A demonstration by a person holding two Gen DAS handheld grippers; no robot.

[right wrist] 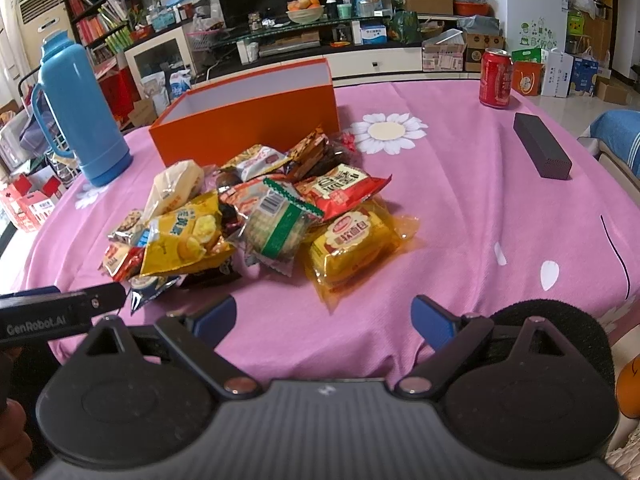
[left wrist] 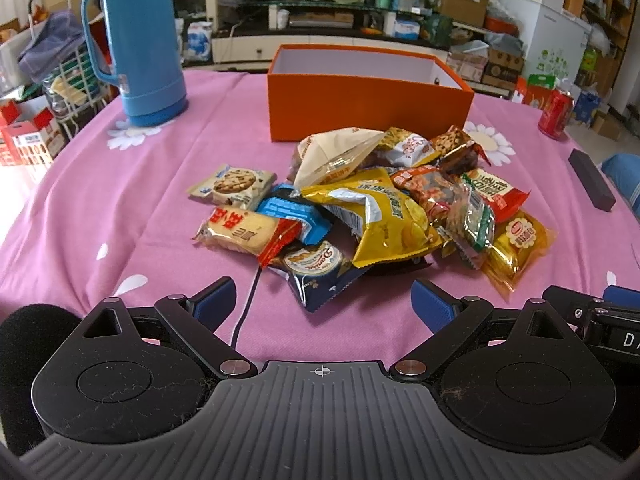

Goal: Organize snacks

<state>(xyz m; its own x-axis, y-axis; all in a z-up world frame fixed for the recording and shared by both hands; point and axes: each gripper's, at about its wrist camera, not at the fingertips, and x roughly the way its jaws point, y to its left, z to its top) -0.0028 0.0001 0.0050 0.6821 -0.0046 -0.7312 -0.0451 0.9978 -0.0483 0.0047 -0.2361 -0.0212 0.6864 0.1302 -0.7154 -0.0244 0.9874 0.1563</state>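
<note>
Snacks (left wrist: 372, 204) lie heaped before the orange box (left wrist: 368, 104); both grippers, wide open and empty, should pick off edge packets singly.

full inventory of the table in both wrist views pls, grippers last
snack packets: a loose pile, exact count unclear, mostly yellow, red, blue and beige, centre of table, in front of the box
box: 1, orange outside, white inside, open top, behind the pile
thermos: 1, blue, far left of table
can: 1, red, far right of table
block: 1, dark, long, right side of table
tablecloth: 1, pink with white flowers, covers the table
left hand-held gripper: 1, black with blue pads, open, near edge, facing the pile
right hand-held gripper: 1, black with blue pads, open, near edge, right of the left one
</note>
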